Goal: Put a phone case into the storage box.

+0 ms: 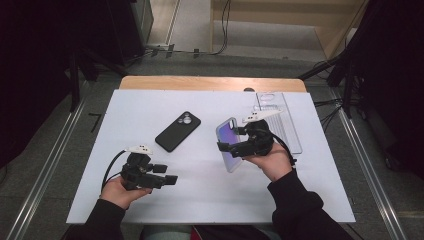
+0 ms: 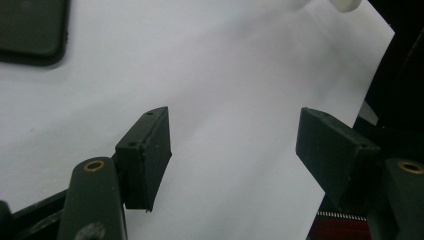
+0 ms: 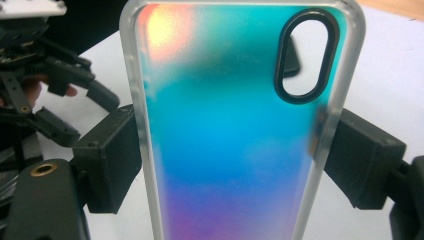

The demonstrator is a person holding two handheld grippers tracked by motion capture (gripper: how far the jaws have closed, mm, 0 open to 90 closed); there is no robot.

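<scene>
The phone case is showing an iridescent back, shading from orange-pink at one corner through teal and blue into violet, inside a frosted clear rim and a black camera ring. The smartphone is lying black on the white table. Both grippers, left gripper and right gripper, are showing black jaws with brass-coloured pivots.

sleeves: black | hand-held gripper: black jaws, brass bushings, black cable

readable text: none | labels, brands, numbers, signs: none legible on any surface
</scene>
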